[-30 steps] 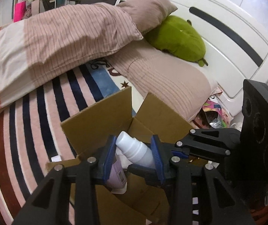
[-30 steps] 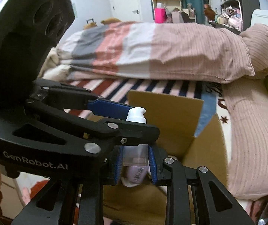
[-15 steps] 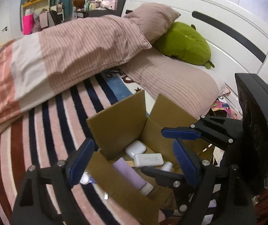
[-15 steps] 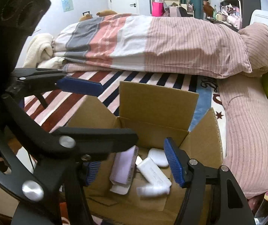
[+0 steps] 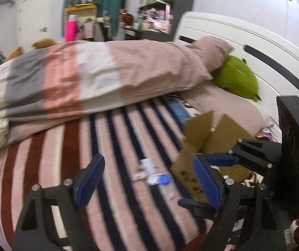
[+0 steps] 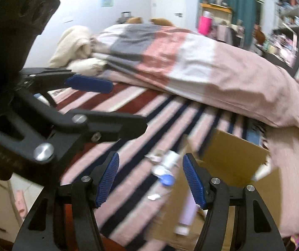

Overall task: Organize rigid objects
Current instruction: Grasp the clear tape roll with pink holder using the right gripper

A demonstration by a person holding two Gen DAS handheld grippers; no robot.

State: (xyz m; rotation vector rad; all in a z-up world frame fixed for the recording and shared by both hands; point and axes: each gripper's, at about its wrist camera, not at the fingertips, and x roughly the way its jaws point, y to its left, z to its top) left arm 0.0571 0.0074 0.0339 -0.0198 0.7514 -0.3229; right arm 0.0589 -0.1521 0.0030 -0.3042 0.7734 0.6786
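Cardboard box (image 5: 212, 138) sitting open on striped blanket (image 5: 111, 146), w/ lilac tube (image 6: 188, 213) lying inside; left gripper (image 5: 149, 183) hanging spread, nothing btwn pads, beside box; right gripper (image 6: 151, 176) hanging spread, empty, over box edge; small blue-capped items (image 5: 156, 178) lying on blanket just beside box.

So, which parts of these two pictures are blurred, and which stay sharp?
Left wrist view: the striped blanket, the small items on it and the cardboard box are smeared by motion; the blue fingers stay sharp. Right wrist view: the same, box and blanket blurred, fingers crisp. Both bend straight lines near the edges.
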